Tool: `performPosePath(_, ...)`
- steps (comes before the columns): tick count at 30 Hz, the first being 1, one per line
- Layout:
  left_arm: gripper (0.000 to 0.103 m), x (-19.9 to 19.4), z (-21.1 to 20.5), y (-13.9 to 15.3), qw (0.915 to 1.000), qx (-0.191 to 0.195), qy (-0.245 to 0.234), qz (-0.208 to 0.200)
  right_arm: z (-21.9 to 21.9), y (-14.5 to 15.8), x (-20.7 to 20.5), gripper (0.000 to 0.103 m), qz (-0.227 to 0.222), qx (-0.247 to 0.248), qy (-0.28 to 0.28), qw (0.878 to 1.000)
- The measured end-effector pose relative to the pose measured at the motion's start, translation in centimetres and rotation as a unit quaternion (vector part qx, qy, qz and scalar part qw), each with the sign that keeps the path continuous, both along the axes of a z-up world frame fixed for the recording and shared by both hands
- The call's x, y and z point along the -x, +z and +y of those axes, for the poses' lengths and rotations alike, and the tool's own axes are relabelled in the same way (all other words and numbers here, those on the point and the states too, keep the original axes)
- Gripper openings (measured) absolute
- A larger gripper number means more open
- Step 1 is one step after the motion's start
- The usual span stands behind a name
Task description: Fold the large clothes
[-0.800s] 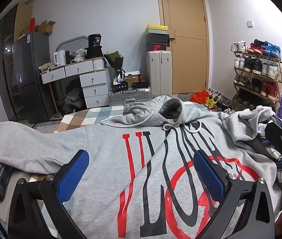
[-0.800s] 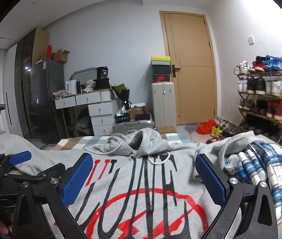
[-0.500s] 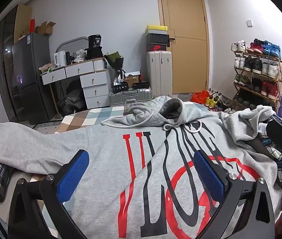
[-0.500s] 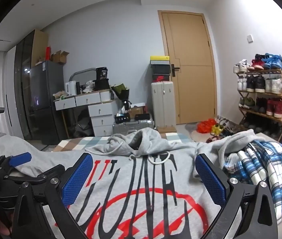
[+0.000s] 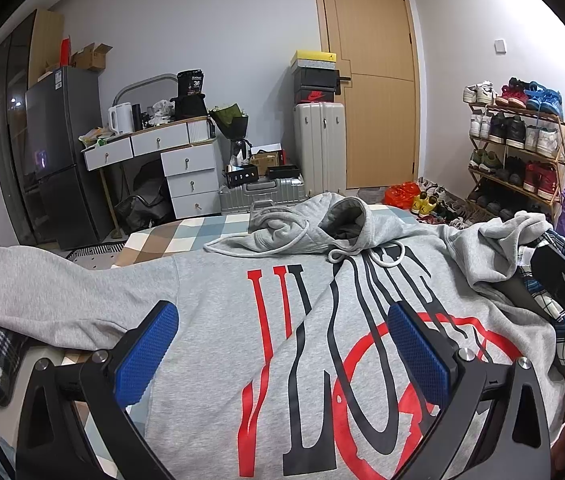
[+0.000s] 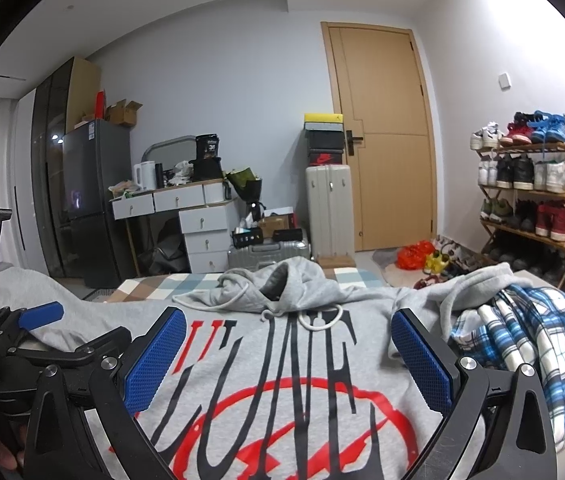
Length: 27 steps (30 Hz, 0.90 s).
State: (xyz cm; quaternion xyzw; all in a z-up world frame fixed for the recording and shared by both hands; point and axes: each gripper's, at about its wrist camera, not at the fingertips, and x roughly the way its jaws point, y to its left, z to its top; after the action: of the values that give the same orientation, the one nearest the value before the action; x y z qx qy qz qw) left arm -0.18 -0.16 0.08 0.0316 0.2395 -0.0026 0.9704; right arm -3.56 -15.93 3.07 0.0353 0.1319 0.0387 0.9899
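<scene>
The left gripper point(image 5: 282, 352) fills the bottom of its own frame, blue pads spread wide with nothing pressed between them. The right gripper point(image 6: 288, 356) sits likewise at the bottom of its frame, jaws wide apart and empty. Each gripper shows at the other view's edge.

I read big red and black letters across the chest of the grey hoodie point(image 5: 322, 340), starting "VL"; the rest is too warped. Upper middle, a black container point(image 5: 191, 85) on the desk point(image 5: 154, 138) shows "36". A shoebox point(image 5: 314, 95) atop the suitcase point(image 5: 318, 148) carries a red swoosh.
</scene>
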Motion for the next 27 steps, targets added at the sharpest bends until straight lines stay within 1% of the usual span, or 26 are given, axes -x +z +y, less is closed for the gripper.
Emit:
performPosePath(15, 0.102, 0.0, 0.2, -0.3, 1.0, -0.003, -0.001, 0.004, -0.3, -0.2, 0.0, 0.103, 0.006, -0.008, -0.004, 1.0)
performPosePath(19, 0.102, 0.0, 0.2, -0.5, 1.0, -0.003, 0.0, 0.007, -0.6, 0.1, 0.0, 0.103, 0.003, -0.013, -0.009, 1.0)
performPosePath(20, 0.102, -0.1, 0.2, -0.5, 1.0, -0.002, 0.0, 0.009, -0.8, 0.3, -0.1, 0.103, 0.005, -0.017, -0.016, 1.0)
performPosePath(22, 0.102, -0.1, 0.1, -0.6, 0.9998, -0.003, 0.001, 0.018, -1.3, 0.5, -0.2, 0.103, -0.002, -0.021, -0.056, 0.998)
performPosePath(23, 0.102, -0.2, 0.1, -0.6, 0.9998, -0.004, 0.001, 0.021, -1.7, 0.8, -0.2, 0.103, -0.006, -0.022, -0.063, 0.998)
performPosePath(25, 0.102, -0.2, -0.1, -0.7, 0.9996, -0.006, -0.001, 0.028, -2.8, 1.4, -0.6, 0.103, -0.004, -0.031, -0.066, 0.997)
performPosePath(26, 0.102, -0.1, -0.2, -0.8, 0.9996, -0.008, -0.001, 0.028, -3.6, 1.8, -0.8, 0.103, -0.001, -0.035, -0.077, 0.996)
performPosePath(27, 0.102, -0.3, -0.4, -0.9, 0.9991, -0.011, -0.002, 0.041, -4.4, 2.1, -1.0, 0.103, 0.002, -0.04, -0.085, 0.996)
